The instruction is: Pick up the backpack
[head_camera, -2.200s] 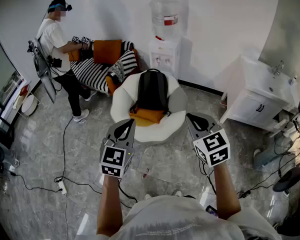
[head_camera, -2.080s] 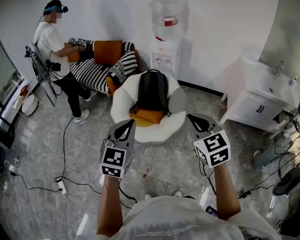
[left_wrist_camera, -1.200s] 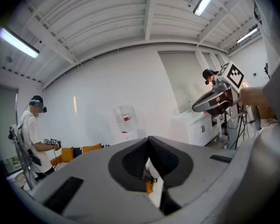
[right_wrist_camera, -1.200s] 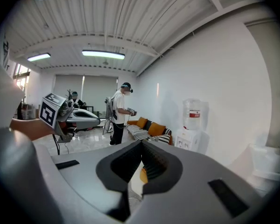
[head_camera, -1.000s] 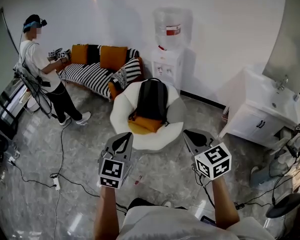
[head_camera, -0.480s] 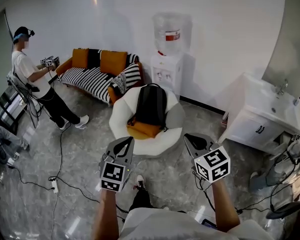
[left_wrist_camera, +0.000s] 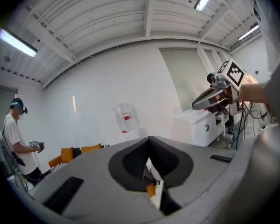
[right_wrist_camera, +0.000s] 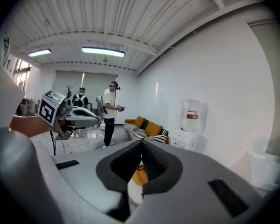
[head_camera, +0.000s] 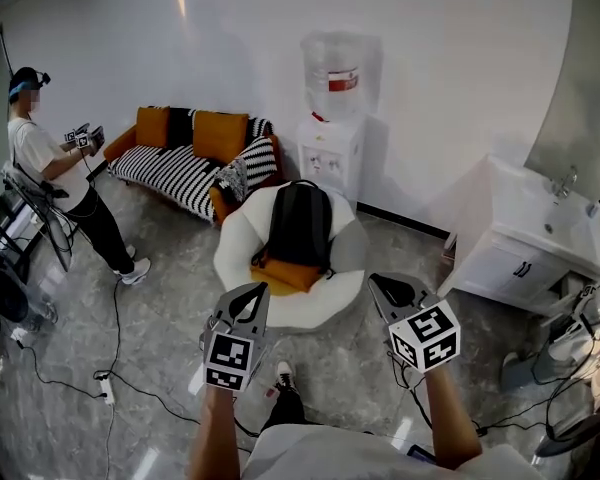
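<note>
The left gripper [head_camera: 250, 293] and right gripper [head_camera: 382, 284] have their jaws closed, empty. Only the head view shows the backpack [head_camera: 300, 223] whole (propped on a white chair [head_camera: 236, 260]).

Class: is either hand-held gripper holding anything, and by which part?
Nothing is held. The left hand-held gripper and right hand-held gripper are both shut and empty; the black backpack sits untouched on the white armchair.

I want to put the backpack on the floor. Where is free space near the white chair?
Bare floor lies between the white chair and the sink cabinet. Another bare patch lies in front of the striped sofa, beside the chair. The chair seat is crowded: the backpack and an orange cushion fill it.
</note>
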`<state>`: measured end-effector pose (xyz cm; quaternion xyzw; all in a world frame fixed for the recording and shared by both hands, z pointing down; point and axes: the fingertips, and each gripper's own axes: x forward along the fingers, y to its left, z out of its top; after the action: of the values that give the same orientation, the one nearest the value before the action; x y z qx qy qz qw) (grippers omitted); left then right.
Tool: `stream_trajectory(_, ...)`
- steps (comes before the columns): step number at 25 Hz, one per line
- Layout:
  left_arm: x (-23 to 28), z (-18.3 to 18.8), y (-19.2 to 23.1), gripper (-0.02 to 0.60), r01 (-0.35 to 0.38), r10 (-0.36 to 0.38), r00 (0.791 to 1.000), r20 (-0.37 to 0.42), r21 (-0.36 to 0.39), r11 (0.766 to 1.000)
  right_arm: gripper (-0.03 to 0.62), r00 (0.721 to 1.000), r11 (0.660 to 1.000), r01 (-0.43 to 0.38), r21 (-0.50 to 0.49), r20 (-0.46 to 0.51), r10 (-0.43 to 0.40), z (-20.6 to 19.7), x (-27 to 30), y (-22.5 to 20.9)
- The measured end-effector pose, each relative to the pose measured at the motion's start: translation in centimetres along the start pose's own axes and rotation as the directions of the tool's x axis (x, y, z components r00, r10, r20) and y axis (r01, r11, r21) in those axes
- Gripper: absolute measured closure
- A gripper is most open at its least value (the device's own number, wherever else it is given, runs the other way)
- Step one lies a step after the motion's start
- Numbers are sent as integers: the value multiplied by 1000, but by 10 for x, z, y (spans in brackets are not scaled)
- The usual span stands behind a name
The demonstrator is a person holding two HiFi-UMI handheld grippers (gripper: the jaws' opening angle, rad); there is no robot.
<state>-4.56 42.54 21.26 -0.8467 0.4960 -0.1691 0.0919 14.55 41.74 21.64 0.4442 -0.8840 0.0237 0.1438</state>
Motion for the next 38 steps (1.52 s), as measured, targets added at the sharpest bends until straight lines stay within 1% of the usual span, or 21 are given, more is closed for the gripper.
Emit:
stream_trajectory(3, 22, -7, 17, 555, 1, -1, 1000, -4, 13, 1000, 591, 1000, 1000, 13, -2, 1, -13, 3, 24, -10)
stream_trajectory(9, 71, -13, 61, 555, 22, -22, 1000, -11, 34, 999, 591, 999, 999, 34, -10, 2, -34, 23, 83, -29)
stream_trajectory(19, 139, -18, 128, 555, 70, -70, 997, -13, 3, 998, 591, 997, 997, 78, 3, -6, -78, 54, 163, -60)
stream_trajectory(25, 163, -26, 162, 555, 87, -87, 996, -16, -3, 996, 591, 996, 995, 92, 35, -15, -92, 63, 202, -68)
stream_trajectory(30, 180, -35, 184, 555, 96, -97, 995, -21, -8, 995, 591, 995, 995, 99, 29, -36, -98, 65, 229, -68)
stream_trajectory(38, 212, -41, 211, 554, 123, -123, 992, -19, -4, 992, 591, 992, 992, 122, 36, -49, -120, 71, 266, -82)
